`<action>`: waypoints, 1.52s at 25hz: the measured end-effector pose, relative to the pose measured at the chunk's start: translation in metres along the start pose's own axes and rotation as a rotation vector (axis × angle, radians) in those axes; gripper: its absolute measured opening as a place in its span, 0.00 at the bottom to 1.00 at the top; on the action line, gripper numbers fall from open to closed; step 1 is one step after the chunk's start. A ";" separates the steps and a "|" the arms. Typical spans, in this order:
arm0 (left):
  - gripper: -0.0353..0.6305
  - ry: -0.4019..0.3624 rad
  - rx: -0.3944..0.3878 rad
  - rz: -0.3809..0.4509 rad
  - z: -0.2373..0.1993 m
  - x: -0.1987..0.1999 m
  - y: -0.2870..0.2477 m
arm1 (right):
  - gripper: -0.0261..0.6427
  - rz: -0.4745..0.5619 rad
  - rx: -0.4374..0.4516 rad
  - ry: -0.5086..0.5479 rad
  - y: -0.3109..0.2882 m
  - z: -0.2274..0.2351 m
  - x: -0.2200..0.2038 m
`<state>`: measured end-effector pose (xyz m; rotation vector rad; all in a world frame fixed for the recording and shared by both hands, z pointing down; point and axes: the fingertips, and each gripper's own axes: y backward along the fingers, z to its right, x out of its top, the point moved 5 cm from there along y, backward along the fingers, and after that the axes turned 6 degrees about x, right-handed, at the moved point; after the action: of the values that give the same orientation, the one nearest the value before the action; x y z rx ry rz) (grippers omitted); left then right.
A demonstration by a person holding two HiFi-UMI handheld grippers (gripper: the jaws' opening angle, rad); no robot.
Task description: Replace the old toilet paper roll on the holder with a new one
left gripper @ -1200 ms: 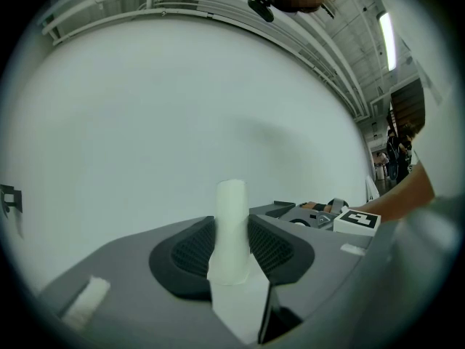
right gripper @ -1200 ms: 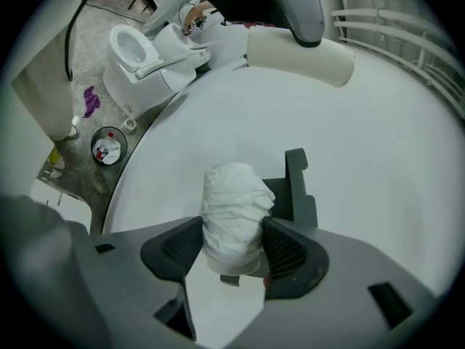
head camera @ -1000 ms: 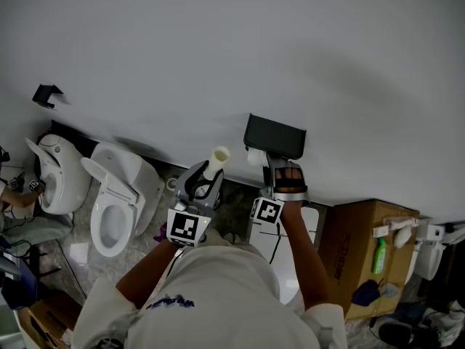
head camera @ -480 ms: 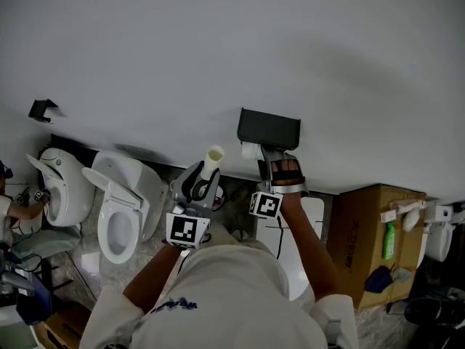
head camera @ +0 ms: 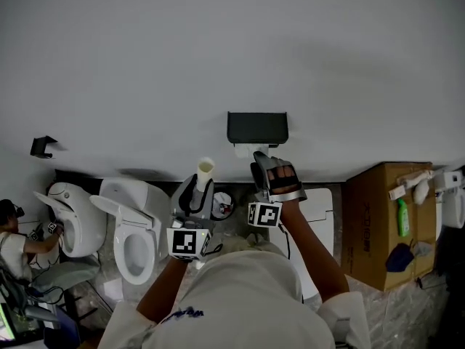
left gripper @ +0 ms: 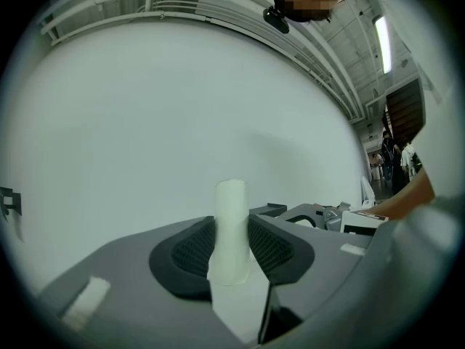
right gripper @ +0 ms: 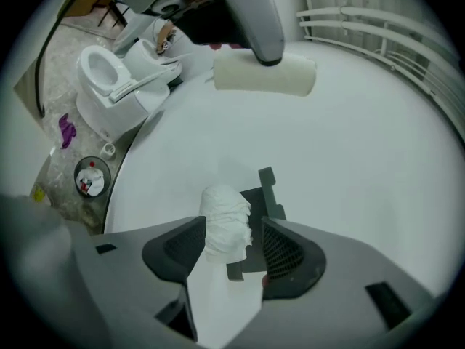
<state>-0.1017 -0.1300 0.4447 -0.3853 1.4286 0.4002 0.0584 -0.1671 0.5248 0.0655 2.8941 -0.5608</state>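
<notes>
A black holder [head camera: 257, 128] is fixed to the white wall, with a crumpled white paper roll [head camera: 243, 151] hanging just under it. My right gripper [head camera: 263, 164] reaches up to that roll [right gripper: 227, 222]. The roll sits between the two jaws, which are closing. A gap still shows on the right side, with the holder [right gripper: 267, 195] behind it. My left gripper [head camera: 196, 195] is shut on a bare cream cardboard tube [head camera: 205, 174], held upright to the left of the holder. The tube [left gripper: 231, 227] stands between the pads of the left gripper [left gripper: 232, 247].
Two white toilets [head camera: 134, 227] [head camera: 73, 206] stand on the floor at the left. A small round bin [head camera: 221, 204] sits below the grippers. A cardboard box [head camera: 381, 224] with a green bottle [head camera: 403, 217] is at the right. A person [head camera: 14, 231] crouches at the far left.
The head view has shifted, so the holder sits higher and more central. My right gripper rose slightly and rolled at the roll. The left gripper keeps the tube upright.
</notes>
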 end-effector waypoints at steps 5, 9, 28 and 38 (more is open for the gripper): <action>0.28 -0.003 -0.001 0.009 -0.006 0.005 0.020 | 0.29 0.009 -0.075 -0.181 0.034 0.007 0.003; 0.28 0.020 0.009 -0.005 -0.017 -0.001 0.045 | 0.22 0.016 -0.123 -0.343 0.072 0.009 0.009; 0.28 0.133 -0.001 0.095 -0.027 0.023 0.179 | 0.05 0.191 -0.195 -1.175 0.260 0.018 0.047; 0.28 0.180 -0.014 0.147 -0.010 0.032 0.232 | 0.04 0.232 -0.194 -1.154 0.325 0.011 0.075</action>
<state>-0.2204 0.0689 0.4076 -0.3347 1.6361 0.5042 0.0130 0.1312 0.3813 0.0305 1.7631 -0.1576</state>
